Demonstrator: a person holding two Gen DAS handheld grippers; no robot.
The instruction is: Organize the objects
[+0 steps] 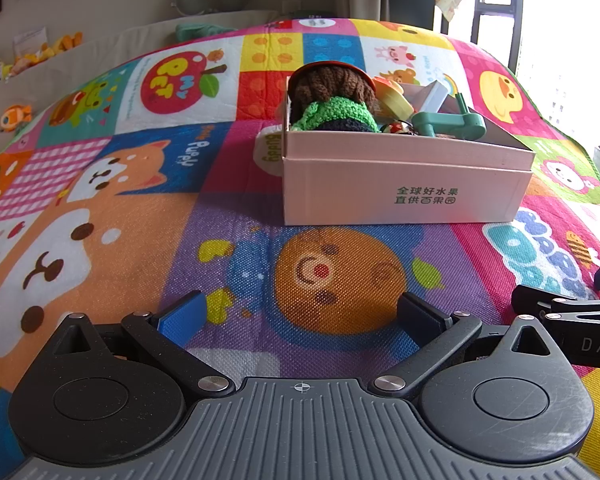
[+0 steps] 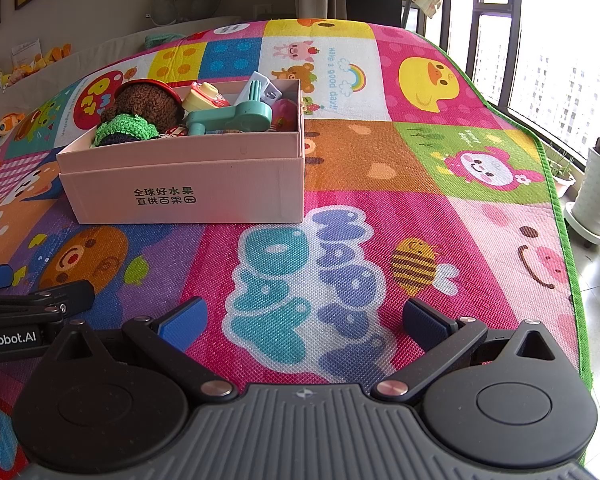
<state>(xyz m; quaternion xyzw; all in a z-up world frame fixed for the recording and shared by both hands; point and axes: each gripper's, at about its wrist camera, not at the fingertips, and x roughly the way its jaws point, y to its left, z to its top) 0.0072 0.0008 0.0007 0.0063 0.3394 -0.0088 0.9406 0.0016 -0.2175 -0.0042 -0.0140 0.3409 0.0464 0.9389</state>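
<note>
A pink cardboard box (image 1: 404, 184) stands on the colourful play mat; it also shows in the right wrist view (image 2: 188, 188). Inside lie a brown crocheted doll with a green scarf (image 1: 332, 96) (image 2: 144, 112), a teal plastic toy (image 1: 452, 122) (image 2: 236, 118), a yellow toy (image 1: 396, 98) (image 2: 204, 94) and other small items. My left gripper (image 1: 302, 312) is open and empty, low over the mat in front of the box. My right gripper (image 2: 304, 320) is open and empty, in front of the box and to its right.
The play mat (image 2: 420, 152) covers the surface, with a green border at the right edge (image 2: 560, 208). Beyond that edge are a white planter (image 2: 598, 196) and a window. Plush toys (image 1: 16, 116) sit at the far left. The other gripper's fingers (image 1: 560, 304) (image 2: 36, 300) show beside each view.
</note>
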